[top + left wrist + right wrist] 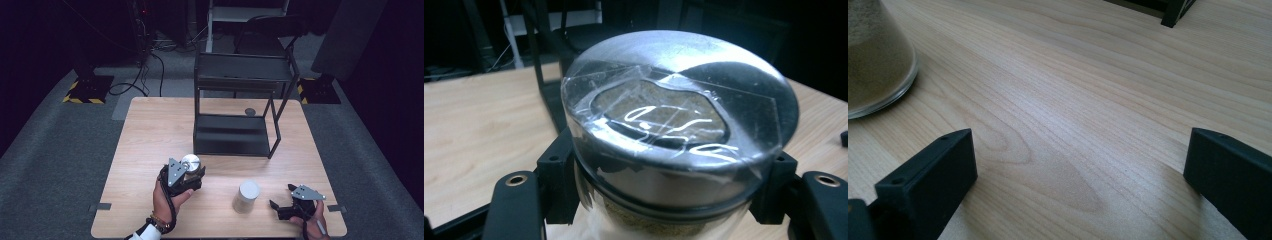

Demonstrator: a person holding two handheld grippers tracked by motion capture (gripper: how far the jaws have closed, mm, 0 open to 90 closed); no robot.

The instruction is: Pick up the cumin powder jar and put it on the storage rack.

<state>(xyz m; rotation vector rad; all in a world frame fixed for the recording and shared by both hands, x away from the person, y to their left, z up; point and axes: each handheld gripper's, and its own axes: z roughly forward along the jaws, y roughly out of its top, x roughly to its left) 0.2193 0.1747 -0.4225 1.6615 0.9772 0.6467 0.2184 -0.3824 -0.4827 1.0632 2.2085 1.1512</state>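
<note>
**Jar held upright in our left gripper, above the near left part of the table**

Near the front left of the wooden table (150, 130), we hold a glass jar (191, 165) in the left gripper (192, 175). The jar stands upright: its long axis goes up and down, and its round metal lid (684, 75) points to the ceiling. In the left gripper view the lid has clear tape with some handwriting on top, and we see a brownish powder inside the glass under the lid. The two black jaws press on the glass body just below the lid, one on each side, so this gripper is closed on the jar. From these views we cannot tell if the bottom of the jar touches the table.

Our right gripper (282, 207) rests low at the near right corner of the table. Its jaws stand wide apart with only bare wood between them, so it is open and holds nothing. A second jar (246, 196) with a white lid stands upright on the table between the two grippers, just beside the right one but apart from it. Behind, a black metal shelf (240, 115) stands on the far half of the table.
</note>
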